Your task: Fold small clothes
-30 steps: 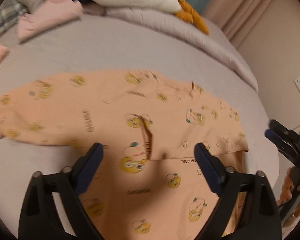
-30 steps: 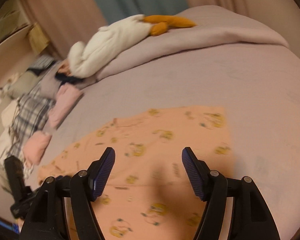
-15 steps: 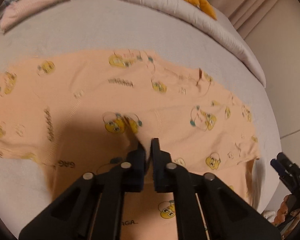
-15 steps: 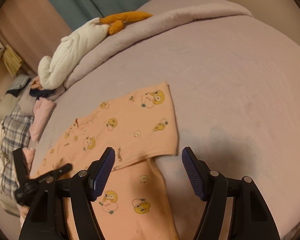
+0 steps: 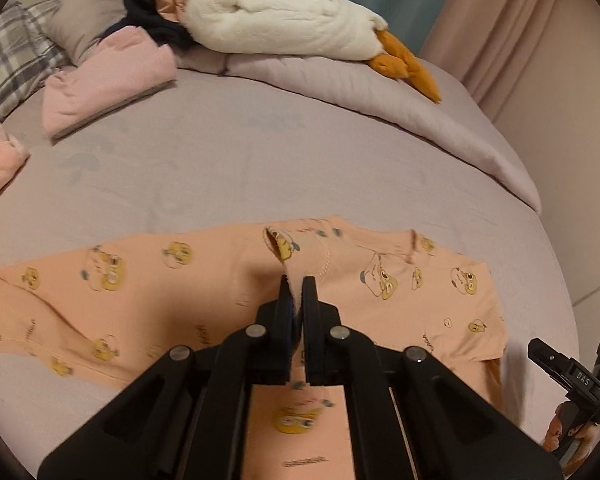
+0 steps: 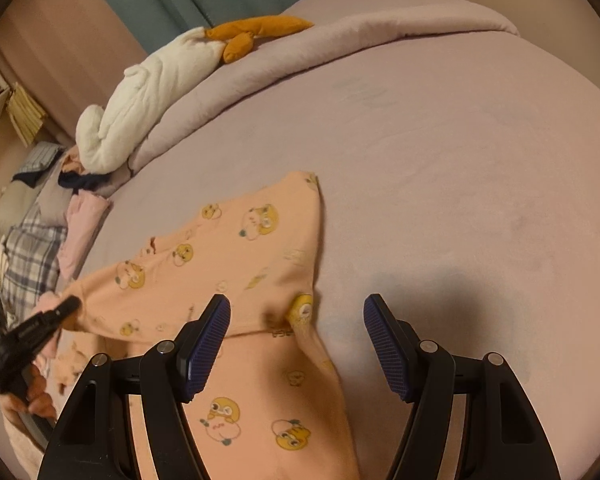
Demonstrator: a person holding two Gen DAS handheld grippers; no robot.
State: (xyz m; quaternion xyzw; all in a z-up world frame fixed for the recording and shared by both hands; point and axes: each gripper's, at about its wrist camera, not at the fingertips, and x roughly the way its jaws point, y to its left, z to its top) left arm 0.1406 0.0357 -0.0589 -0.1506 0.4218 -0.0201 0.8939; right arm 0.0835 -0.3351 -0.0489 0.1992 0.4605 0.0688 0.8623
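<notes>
On the lilac bedsheet (image 5: pixel 300 152), a peach duck-print baby garment (image 5: pixel 148 280), spread flat; left gripper (image 5: pixel 297 284) clamped on a raised pinch of its cloth; right gripper (image 6: pixel 297 336) agape, empty, above the hem.

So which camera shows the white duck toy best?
The left wrist view. There the duck toy lies close and nearly whole across the top of the bed, with its orange feet clear. In the right wrist view the toy looks smaller, off to one side, and its head end is partly hidden.
</notes>
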